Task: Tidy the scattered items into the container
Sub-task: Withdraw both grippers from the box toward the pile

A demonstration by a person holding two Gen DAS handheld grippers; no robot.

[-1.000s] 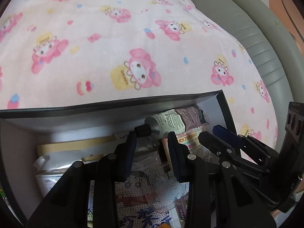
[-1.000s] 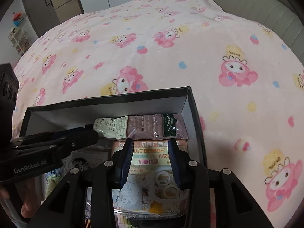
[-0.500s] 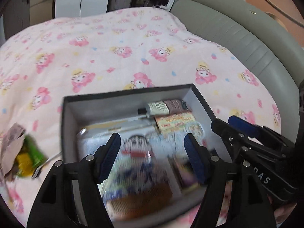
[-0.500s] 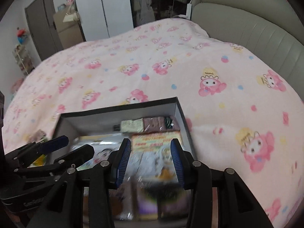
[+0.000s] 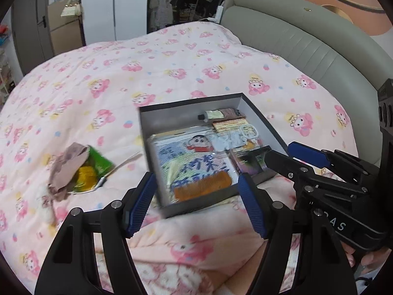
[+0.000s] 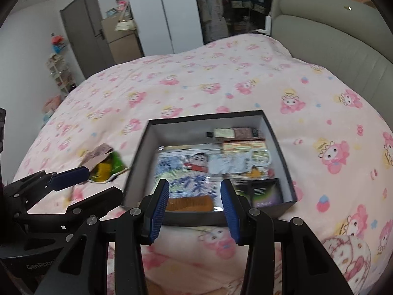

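The box (image 5: 260,120) sits on the pink blanket (image 5: 98,78), just beyond both grippers and below them. It is packed: a cartoon packet (image 5: 191,162), an orange comb (image 5: 203,188) at the near wall, a tube (image 5: 216,114) along the far wall, a dark packet (image 5: 250,159) in the near right corner.

The left gripper (image 5: 196,204) hangs above the box's near edge, jaws spread wide, nothing between them. The right gripper (image 6: 194,209) hangs above the same edge, jaws parted, also empty. Neither touches the box.

Left of the box, well apart from both grippers, a small heap lies on the blanket: a brownish scrap (image 5: 68,167) over a green and yellow wrapper (image 5: 93,169). A grey headboard (image 5: 307,46) curves along the far right side.
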